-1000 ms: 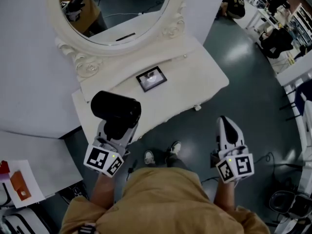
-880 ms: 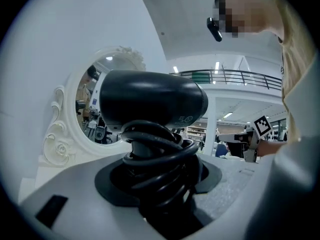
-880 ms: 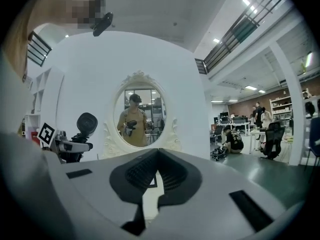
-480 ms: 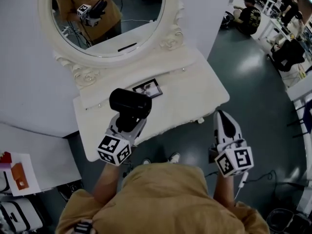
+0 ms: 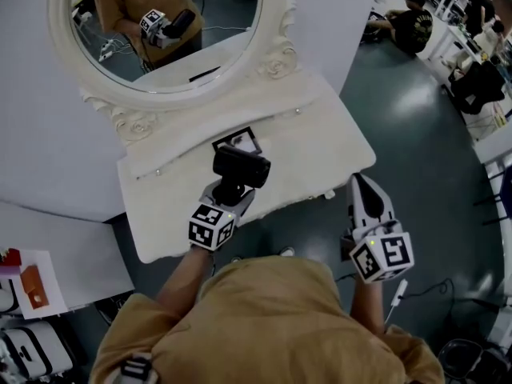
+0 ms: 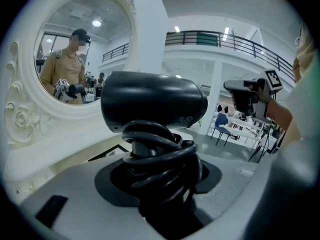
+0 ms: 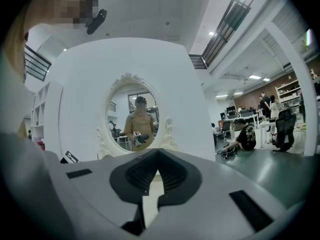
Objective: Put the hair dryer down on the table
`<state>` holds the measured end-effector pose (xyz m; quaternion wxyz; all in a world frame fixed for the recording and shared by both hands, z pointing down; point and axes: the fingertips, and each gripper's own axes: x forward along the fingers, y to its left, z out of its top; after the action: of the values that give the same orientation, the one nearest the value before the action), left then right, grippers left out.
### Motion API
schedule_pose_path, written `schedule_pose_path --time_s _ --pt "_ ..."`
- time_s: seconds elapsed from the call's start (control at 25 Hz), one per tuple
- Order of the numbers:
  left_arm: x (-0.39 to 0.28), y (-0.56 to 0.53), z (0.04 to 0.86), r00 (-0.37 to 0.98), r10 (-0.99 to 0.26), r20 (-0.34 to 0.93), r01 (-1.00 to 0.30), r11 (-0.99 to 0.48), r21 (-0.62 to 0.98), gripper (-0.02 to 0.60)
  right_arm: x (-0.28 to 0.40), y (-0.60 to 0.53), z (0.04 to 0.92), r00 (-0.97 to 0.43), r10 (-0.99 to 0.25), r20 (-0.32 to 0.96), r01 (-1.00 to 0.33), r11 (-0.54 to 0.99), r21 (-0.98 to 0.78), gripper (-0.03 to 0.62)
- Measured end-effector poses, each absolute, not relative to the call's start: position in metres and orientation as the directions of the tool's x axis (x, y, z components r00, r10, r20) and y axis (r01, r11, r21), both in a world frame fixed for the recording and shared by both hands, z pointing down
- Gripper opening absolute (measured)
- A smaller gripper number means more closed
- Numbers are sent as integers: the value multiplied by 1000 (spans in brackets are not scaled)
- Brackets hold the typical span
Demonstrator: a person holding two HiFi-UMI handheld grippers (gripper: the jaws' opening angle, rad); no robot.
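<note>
The black hair dryer (image 5: 242, 166) hangs over the white dressing table (image 5: 320, 146), just in front of the oval mirror (image 5: 160, 30). My left gripper (image 5: 232, 192) is shut on the dryer's handle, with the barrel pointing sideways above the jaws. In the left gripper view the dryer (image 6: 155, 104) fills the middle, and its black cord (image 6: 157, 154) is coiled round the handle between the jaws of the left gripper (image 6: 160, 176). My right gripper (image 5: 362, 186) is off the table's front right corner, above the floor, shut and holding nothing. In its own view the right gripper (image 7: 157, 156) faces the mirror.
A small black-framed picture (image 5: 240, 141) lies on the table, partly behind the dryer. At the far left a white counter (image 5: 48, 246) carries red and orange items. People (image 5: 412, 22) sit by desks at the back right. Dark floor lies right of the table.
My left gripper has carried the hair dryer forward and to the right, from the table's front left edge to above its middle. The right gripper has stayed about where it was.
</note>
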<state>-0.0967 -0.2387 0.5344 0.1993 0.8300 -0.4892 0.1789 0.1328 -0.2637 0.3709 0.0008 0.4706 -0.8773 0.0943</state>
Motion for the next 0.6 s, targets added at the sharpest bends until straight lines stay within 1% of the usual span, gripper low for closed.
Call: schedule_pose_path --time_s 0.24,0.4,0.6 --pt "-84 -254 595 471 -647 600 -869 -458 187 238 132 -263 372 -553 -829 89 -830 537 -153 3" --pt "-75 -267 627 463 -592 660 -860 -480 173 238 137 -261 377 -539 -835 109 -840 521 -152 3" --pt "-65 -277 657 452 -540 710 -852 -496 166 239 144 -256 382 -514 -848 125 -855 496 -151 3"
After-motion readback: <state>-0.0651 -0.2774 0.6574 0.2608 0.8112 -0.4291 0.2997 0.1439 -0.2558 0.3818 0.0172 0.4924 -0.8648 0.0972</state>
